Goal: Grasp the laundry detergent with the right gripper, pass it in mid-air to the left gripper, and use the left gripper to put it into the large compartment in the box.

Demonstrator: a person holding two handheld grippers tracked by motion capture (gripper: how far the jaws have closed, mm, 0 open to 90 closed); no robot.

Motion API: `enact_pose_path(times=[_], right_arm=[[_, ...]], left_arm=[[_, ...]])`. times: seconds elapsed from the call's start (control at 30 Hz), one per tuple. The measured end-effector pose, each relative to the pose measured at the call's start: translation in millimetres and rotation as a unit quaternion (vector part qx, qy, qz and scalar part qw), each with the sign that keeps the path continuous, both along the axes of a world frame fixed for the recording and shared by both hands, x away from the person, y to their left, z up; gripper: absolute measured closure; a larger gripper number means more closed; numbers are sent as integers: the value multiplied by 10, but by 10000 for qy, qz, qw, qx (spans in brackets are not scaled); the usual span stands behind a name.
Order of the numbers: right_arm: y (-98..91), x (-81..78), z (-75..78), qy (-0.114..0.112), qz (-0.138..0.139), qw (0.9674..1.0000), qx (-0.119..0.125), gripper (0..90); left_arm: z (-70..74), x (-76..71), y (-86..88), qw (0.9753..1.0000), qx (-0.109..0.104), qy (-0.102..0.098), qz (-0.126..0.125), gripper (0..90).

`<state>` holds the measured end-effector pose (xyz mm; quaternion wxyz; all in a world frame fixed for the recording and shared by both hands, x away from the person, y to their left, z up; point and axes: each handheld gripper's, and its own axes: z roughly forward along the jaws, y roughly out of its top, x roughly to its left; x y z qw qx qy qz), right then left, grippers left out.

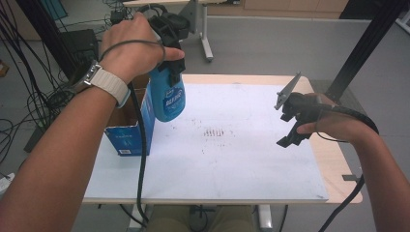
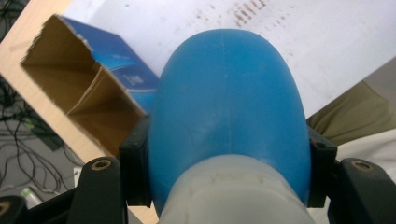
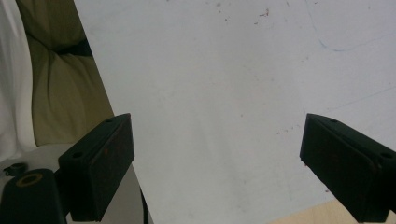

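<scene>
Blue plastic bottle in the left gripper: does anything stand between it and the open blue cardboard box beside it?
Nothing visible does. The blue plastic bottle hangs clamped in the left gripper, off the white sheet, right beside the blue cardboard box. The box's open top shows only a cardboard divider inside. The right gripper hovers open, well away.

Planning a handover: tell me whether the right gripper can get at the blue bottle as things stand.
Probably yes. The right gripper has open, empty jaws over the white sheet, with nothing standing between it and the blue bottle, which the left gripper holds in the air.
</scene>
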<state>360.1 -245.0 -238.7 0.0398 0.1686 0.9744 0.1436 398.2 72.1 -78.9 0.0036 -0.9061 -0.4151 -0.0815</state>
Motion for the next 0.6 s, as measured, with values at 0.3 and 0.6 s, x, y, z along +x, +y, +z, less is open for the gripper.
enact_pose_path(times=[0.3, 0.6], right_arm=[[-2, 31, 10, 9, 58, 10000, 4, 99], [19, 72, 26, -16, 79, 10000, 6, 98]], left_arm=[[75, 51, 138, 9986, -50, -32, 527, 377], [142, 71, 224, 9961, -75, -82, 879, 377]])
